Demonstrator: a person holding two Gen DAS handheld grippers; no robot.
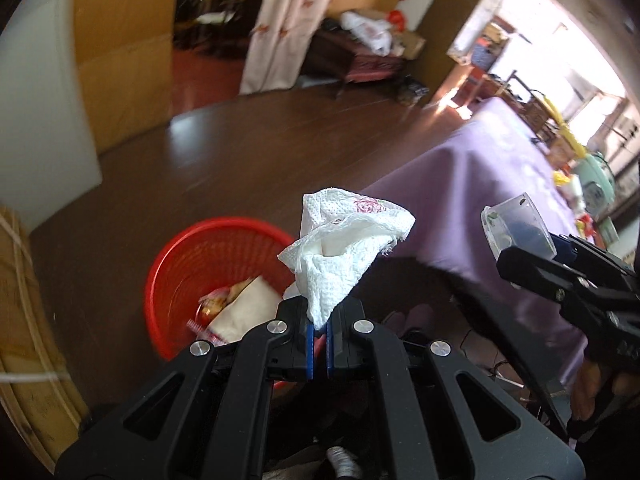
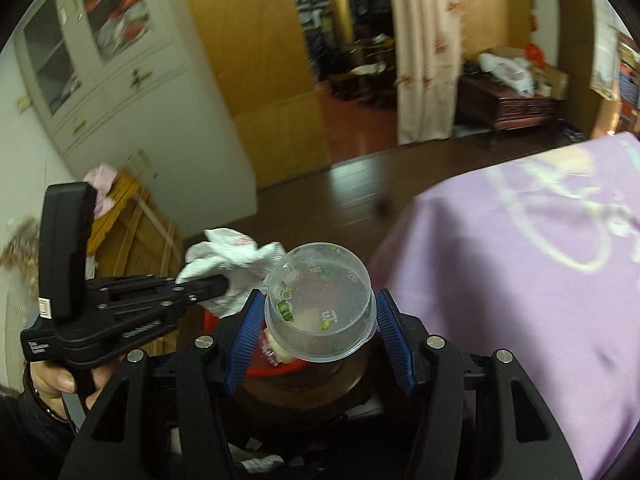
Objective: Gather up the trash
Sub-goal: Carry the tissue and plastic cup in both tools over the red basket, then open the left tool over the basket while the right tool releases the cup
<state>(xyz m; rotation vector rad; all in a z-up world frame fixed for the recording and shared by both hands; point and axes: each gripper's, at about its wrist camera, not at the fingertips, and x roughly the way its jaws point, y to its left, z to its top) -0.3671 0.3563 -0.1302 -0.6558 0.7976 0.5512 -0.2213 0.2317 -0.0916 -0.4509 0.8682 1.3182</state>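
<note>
So both grippers have trash in them right now. Left gripper [image 1: 319,330] has its blue pads squeezed together on the bottom corner of a crumpled white paper napkin [image 1: 344,248], which sticks up above the fingers with a faint pink print on top. It's held over the floor, and the red mesh trash basket [image 1: 180,264] sits just below and to the left of it, already with some wrappers and paper inside.

Right gripper [image 2: 320,324] is clamped on a small clear plastic sauce cup [image 2: 322,304], one blue pad on each side of it. The cup is tilted and has green onion bits and residue stuck inside. It's hanging above the basket's red rim [image 2: 280,368], just off the corner of the bench with the purple cloth [image 2: 520,260]. Both wrist views are a bit blurry.
</note>
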